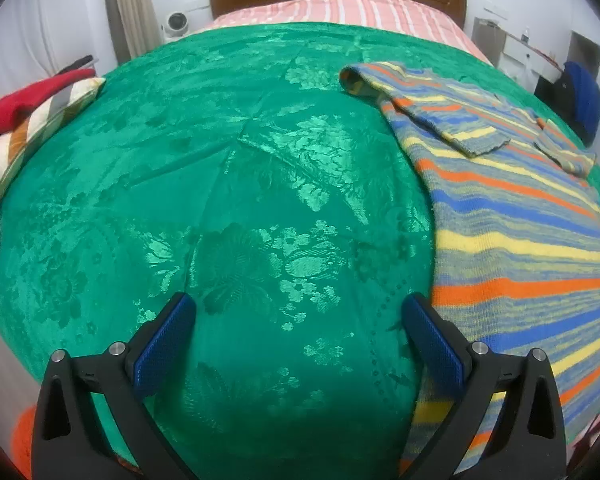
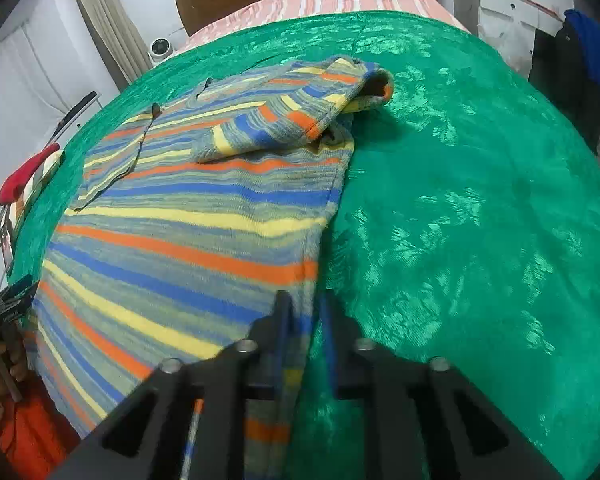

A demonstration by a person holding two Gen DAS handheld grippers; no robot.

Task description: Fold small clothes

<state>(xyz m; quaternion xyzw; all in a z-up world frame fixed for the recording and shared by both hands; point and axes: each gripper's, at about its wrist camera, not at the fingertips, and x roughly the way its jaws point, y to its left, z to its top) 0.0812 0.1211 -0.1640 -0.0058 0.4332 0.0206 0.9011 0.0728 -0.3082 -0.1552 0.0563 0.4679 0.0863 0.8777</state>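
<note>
One bed (image 1: 260,184) under a green bedspread fills both views. One striped sweater (image 2: 188,216) lies flat on it, to the right of the left gripper (image 1: 298,312) and directly ahead of and beneath the right gripper (image 2: 302,312); both of its sleeves are folded across the body. Left gripper: jaws spread wide, holding nothing, over bare bedspread. Right gripper: jaws drawn narrow at the sweater's right edge, apparently pinching the fabric, though the contact is partly hidden. One striped pillow (image 1: 40,120) lies far left of the left gripper.
</note>
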